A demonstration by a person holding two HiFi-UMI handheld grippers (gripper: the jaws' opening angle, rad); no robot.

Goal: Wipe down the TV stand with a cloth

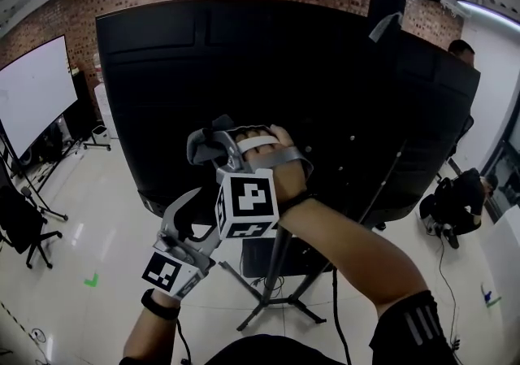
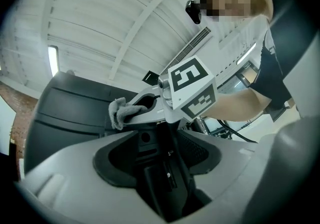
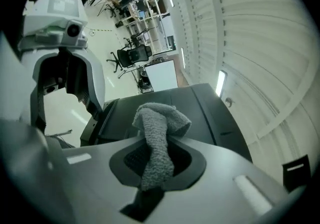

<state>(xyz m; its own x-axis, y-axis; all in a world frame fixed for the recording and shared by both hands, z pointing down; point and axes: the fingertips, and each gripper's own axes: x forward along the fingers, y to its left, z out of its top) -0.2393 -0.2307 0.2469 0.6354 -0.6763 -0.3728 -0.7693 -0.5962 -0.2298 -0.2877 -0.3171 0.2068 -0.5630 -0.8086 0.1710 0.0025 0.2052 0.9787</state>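
In the head view a big black TV back panel (image 1: 244, 71) stands on a black tripod TV stand (image 1: 276, 274). My right gripper (image 1: 210, 144) is raised in front of the panel's lower middle. It is shut on a grey cloth (image 3: 157, 138), whose bunched end sticks out past the jaws toward the black panel (image 3: 200, 108). The cloth (image 2: 122, 111) also shows at the right gripper's tip in the left gripper view. My left gripper (image 1: 191, 213) hangs lower and to the left, under the right one, pointing up. Its jaws (image 2: 157, 140) stand apart with nothing between them.
A white screen (image 1: 32, 87) and an office chair (image 1: 20, 229) stand at the left. A dark bag (image 1: 459, 201) lies on the floor at the right, and a person's head (image 1: 463, 50) shows behind the panel. A cable (image 1: 335, 306) runs down beside the tripod.
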